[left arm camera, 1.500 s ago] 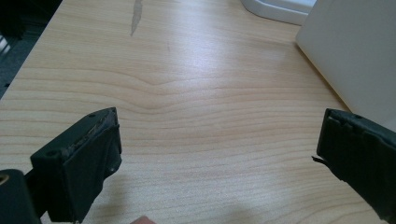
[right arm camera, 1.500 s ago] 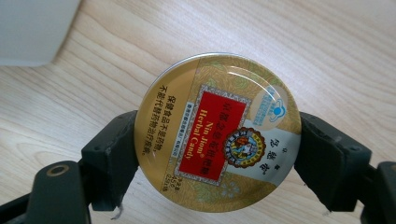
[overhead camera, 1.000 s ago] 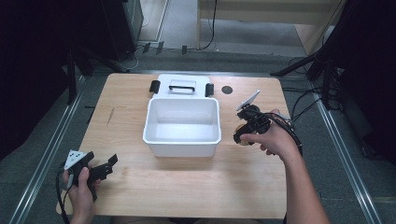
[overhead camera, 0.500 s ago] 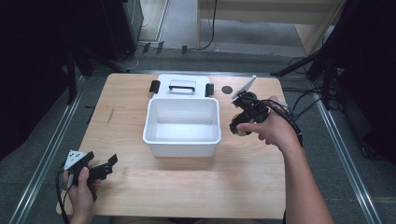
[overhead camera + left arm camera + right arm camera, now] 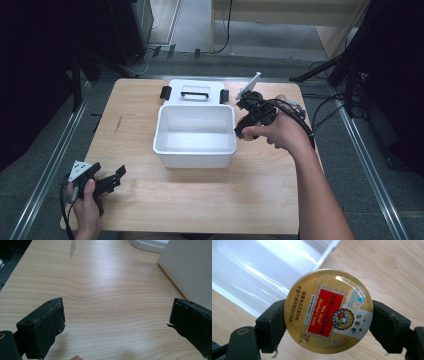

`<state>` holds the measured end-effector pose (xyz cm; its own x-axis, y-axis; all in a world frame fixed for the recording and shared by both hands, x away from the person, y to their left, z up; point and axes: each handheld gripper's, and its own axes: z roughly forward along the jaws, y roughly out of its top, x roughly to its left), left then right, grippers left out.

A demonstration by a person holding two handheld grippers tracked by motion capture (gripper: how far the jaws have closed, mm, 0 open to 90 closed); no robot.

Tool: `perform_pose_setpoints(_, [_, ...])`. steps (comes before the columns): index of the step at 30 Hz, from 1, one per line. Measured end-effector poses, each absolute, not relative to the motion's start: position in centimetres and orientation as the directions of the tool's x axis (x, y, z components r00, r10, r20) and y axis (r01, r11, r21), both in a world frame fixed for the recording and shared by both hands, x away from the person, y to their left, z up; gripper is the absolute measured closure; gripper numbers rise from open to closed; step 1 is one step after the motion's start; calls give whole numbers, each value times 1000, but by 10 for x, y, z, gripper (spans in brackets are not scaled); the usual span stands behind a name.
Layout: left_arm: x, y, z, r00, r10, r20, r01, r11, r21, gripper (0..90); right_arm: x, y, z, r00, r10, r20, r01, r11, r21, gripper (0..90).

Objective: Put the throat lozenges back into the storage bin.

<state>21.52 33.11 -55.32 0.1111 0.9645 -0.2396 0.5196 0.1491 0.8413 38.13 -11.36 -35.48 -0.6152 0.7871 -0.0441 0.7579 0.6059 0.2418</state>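
We've got the candy tin (image 5: pixel 328 311) clamped edge to edge in the right gripper (image 5: pixel 248 131), the two black jaws pressing on opposite sides of its round gold lid. In the right gripper view the red label faces us, and behind the tin runs the pale rim of the white bin (image 5: pixel 196 134) with bare wood beyond it. From the high view, the tin sits in the air just beside the bin's right wall, near the rim, with the right hand (image 5: pixel 280 132) wrapped around the gripper body.

Over at the near left corner of the surface (image 5: pixel 200 195), the left gripper (image 5: pixel 112 179) rests low in the left hand (image 5: pixel 85 200), jaws spread wide with nothing between them; the left gripper view looks across plain wood to the bin's side wall. The white lid (image 5: pixel 195 92) with its black handle and clips lies flat behind the bin, touching or nearly touching its far edge.

So we read this as the carry step: the tin is off the wood and headed for the bin, which looks bare inside. Next we need to bring the tin across the right wall, keeping it above the rim so it doesn't clip the plastic, centre it over the open floor, lower a little, then let the jaws part. The tin is slick metal held by its rim, so we want a steady wrist until release.
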Motion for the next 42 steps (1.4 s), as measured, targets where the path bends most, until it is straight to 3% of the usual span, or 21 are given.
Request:
perform_pose_setpoints(29, [215, 332, -553, 114, 964, -241, 523, 148, 840, 3, 383, -54, -364, -709, 704, -38, 675, 694, 252, 204])
perform_pose_setpoints(38, [215, 332, -553, 115, 964, -241, 524, 148, 839, 3, 376, -46, -377, -861, 493, -125, 451, 854, 260, 204])
perform_pose_setpoints(42, [216, 332, -553, 114, 963, -242, 523, 149, 839, 2, 377, -45, -382, -881, 450, -148, 406, 878, 254, 204])
